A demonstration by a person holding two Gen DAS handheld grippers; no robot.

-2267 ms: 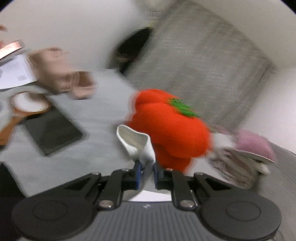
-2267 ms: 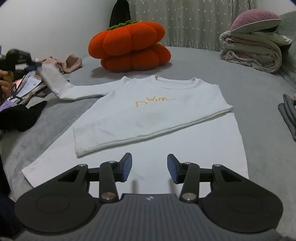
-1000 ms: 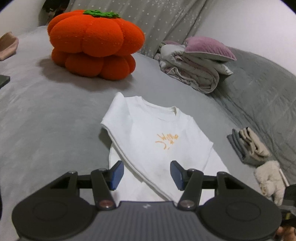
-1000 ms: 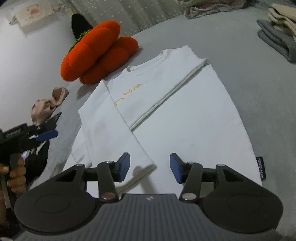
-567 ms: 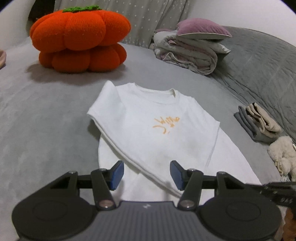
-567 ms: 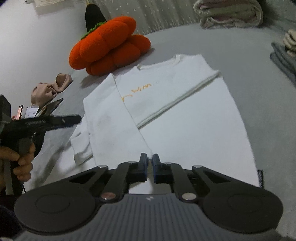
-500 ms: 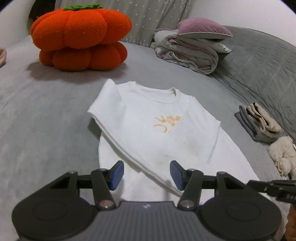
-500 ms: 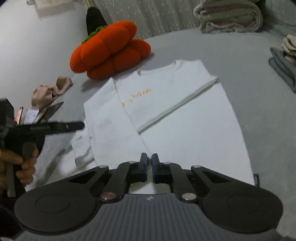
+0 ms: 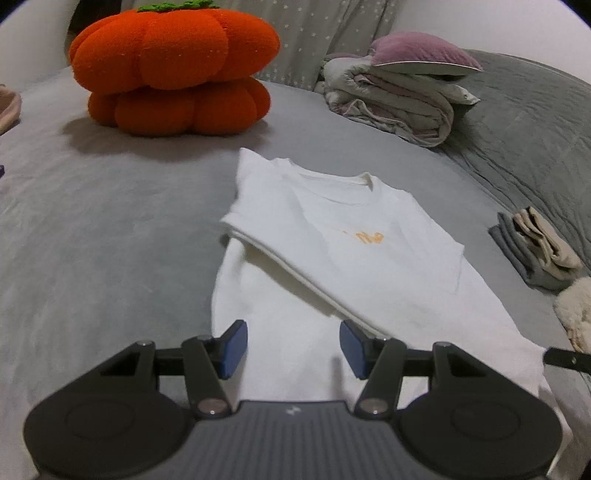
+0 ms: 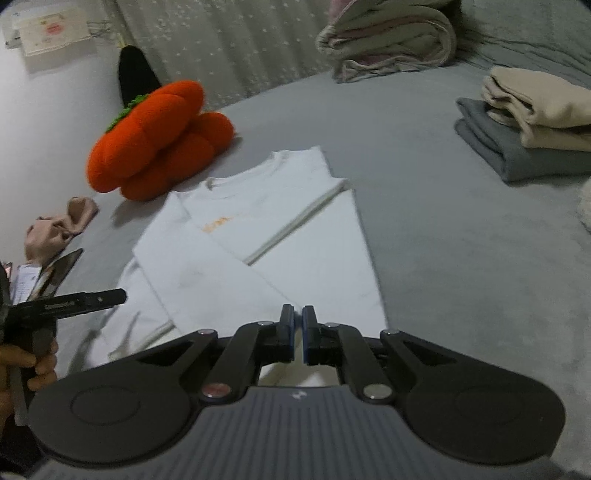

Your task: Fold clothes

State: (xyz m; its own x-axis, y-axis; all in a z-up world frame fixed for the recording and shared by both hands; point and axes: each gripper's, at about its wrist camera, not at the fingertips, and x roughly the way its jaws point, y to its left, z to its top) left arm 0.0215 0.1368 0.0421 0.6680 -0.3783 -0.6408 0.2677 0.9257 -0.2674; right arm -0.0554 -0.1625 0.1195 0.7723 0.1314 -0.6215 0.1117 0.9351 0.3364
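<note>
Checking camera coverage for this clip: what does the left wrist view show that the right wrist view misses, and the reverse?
Left wrist only: the purple pillow on the folded bedding and the open left gripper from behind. Right wrist only: a pinkish garment, a wall note, the hand holding the left gripper, and the shut right gripper at the hem. Both: the white shirt, the orange pumpkin cushion, the folded grey-and-beige stack.

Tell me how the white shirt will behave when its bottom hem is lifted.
The white shirt lies flat with both sleeves folded in, so it is probably floppy and will drape. The loose sleeves may slip open. It looks thin, likely light; the right tool is pinched at its hem.
</note>
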